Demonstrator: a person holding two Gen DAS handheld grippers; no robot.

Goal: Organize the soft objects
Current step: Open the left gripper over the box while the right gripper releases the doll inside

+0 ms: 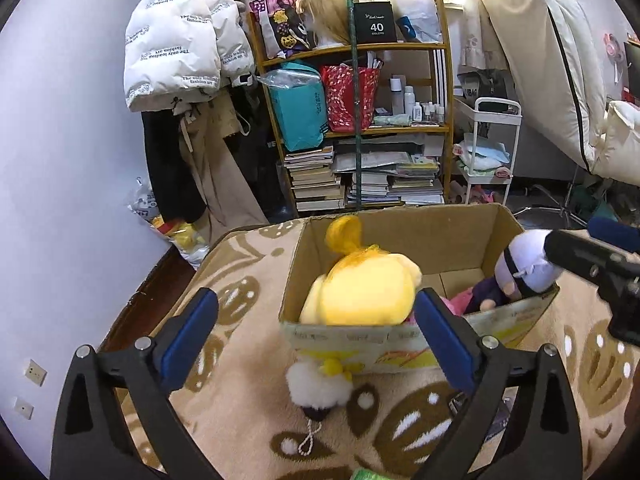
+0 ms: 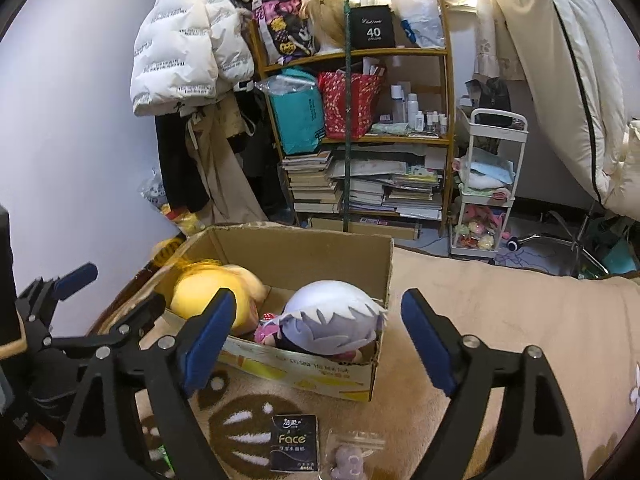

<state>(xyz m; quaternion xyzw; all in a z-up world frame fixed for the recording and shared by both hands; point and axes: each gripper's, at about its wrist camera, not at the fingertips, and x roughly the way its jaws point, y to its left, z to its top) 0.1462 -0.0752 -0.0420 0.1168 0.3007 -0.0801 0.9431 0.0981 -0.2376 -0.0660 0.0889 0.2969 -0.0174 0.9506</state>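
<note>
A pale wall point(image 1: 72, 128) runs along the left. A wooden shelf unit point(image 1: 444, 92) of 3 tiers stands against it, crammed with bags, bottles and stacked books point(image 1: 316, 180). A white trolley point(image 2: 490, 184) stands beside it; bright window light glares above.

Surface: beige blanket point(image 2: 500, 320) with brown pattern, filling the lower frame.
Centre: open cardboard box point(image 2: 340, 376).
Bottom centre: dark tissue pack point(image 2: 294, 448), small clear bag point(image 2: 352, 454) just beside it.
Left wrist view, lower centre: white pom-pom charm point(image 1: 320, 384) against the box front.
</note>
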